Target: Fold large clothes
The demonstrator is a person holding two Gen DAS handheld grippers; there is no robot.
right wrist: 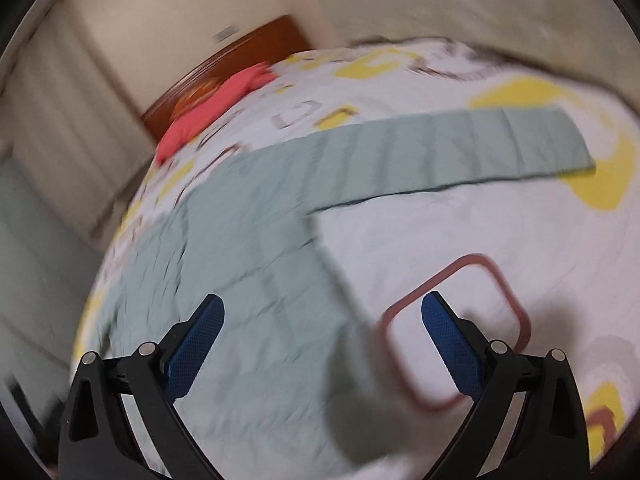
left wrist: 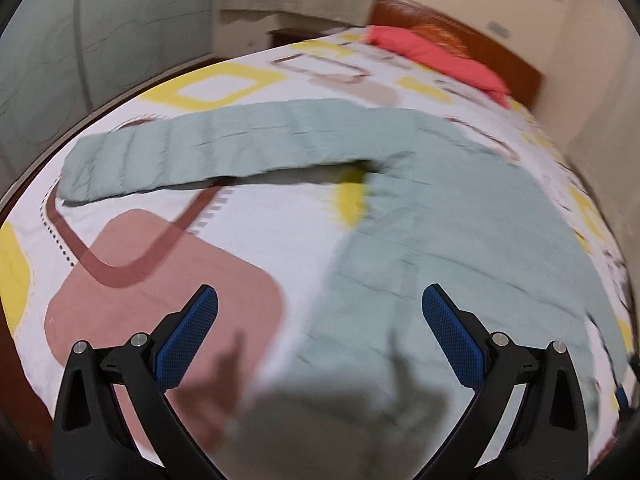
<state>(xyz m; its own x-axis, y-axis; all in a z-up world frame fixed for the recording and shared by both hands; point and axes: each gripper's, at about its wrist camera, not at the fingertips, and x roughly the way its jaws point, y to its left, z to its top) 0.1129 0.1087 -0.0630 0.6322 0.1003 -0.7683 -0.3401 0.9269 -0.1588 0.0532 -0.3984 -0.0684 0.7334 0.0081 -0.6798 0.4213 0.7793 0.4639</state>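
1. Jacket (left wrist: 460, 208), pale green and quilted, lies flat on the bed (left wrist: 256, 240), sleeves spread out to both sides.
2. Left gripper (left wrist: 320, 312) hovers above it, jaws wide, empty.
3. Right gripper (right wrist: 322, 316) likewise gapes wide, holding nothing.

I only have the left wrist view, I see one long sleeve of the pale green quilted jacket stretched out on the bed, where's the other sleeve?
Observer: The right wrist view shows the other sleeve of the pale green quilted jacket stretched out flat, its cuff lying on a yellow patch of the patterned bedsheet.
Operator: Is the right gripper holding anything?
Observer: No. The right gripper is open, its blue pads wide apart over the jacket's side edge.
Operator: What's by that edge?
Observer: A dusty red rounded-square outline printed on the sheet, next to the jacket body.
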